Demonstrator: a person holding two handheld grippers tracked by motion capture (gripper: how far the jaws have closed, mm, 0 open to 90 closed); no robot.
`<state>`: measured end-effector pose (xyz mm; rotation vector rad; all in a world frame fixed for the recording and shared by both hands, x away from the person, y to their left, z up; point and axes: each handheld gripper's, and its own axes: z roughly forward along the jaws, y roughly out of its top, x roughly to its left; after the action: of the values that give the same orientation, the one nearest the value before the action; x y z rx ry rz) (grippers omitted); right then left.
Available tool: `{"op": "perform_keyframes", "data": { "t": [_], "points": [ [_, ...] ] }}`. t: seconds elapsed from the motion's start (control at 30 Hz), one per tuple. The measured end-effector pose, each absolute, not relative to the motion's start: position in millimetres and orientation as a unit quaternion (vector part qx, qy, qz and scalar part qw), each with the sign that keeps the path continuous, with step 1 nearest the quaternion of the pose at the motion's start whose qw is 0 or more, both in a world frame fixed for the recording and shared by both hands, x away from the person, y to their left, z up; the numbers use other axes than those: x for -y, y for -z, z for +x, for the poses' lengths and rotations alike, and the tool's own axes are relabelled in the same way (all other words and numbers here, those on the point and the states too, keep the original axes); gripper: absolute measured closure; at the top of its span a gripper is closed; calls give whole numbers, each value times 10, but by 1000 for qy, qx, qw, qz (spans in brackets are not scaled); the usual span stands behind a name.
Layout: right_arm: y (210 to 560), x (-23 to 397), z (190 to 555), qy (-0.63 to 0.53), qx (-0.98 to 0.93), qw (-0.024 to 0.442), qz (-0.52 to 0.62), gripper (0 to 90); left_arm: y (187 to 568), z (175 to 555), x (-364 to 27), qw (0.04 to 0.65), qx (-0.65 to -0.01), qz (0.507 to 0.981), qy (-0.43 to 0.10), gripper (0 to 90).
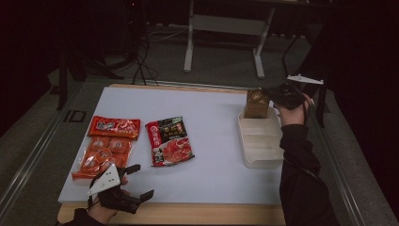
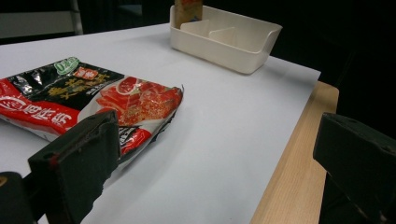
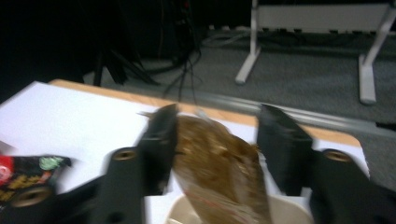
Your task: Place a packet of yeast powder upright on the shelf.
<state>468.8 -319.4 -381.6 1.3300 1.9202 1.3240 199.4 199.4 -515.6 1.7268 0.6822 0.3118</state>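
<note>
Standing upright in the far compartment of the white tray [image 1: 260,150], the brown packet [image 1: 256,103] sat at the table's right side; its print was too dim to read from the high view. The right gripper [image 1: 277,94] hovered just behind it, held in a hand whose dark sleeve [image 1: 301,160] crossed the tray's right rim and hid part of it. In the right gripper view the packet [image 3: 219,172] lay between the two black jaws, which stood apart; the left jaw looked close against the packet's edge while a clear gap showed at the right jaw, though blur made actual contact hard to judge; the tray's rim [image 3: 289,212] was cut off by the bottom of that view.

The left gripper [image 1: 136,181] rested at the near left edge of the table [image 1: 211,117], its jaws wide apart with nothing between them; the hand behind it was cut off by the bottom edge. Just beyond it lay an orange multipack [image 1: 101,153] with a red packet [image 1: 114,127] at its far end, the two touching or overlapping; beside them lay a black-and-red pouch [image 1: 169,141]. In the left gripper view the pouch [image 2: 88,102] ran off the left edge; the tray [image 2: 224,46] stood well beyond it, with the brown packet [image 2: 188,10] cropped at the top.
</note>
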Motion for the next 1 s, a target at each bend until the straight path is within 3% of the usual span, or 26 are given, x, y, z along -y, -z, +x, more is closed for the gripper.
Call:
{"op": "perform_keyframes", "data": {
  "t": [0.17,0.23,0.4,0.43,1.0],
  "points": [
    [3716,3114,4465,-490,-701,231,463,342,5148,1993,-2000,595,-296,735,-133,12],
    [3685,3075,4345,-500,-697,236,455,256,5143,1997,-2011,600,-301,730,-132,13],
    [3659,2976,4100,-517,-707,218,430,146,5142,2001,-2013,598,-310,728,-129,13],
    [3679,2874,3898,-532,-718,195,405,122,5130,2002,-2006,587,-319,733,-128,13],
    [4008,2605,3080,-541,-754,160,337,139,5038,2014,-2041,571,-347,733,-130,23]
  ]
}}
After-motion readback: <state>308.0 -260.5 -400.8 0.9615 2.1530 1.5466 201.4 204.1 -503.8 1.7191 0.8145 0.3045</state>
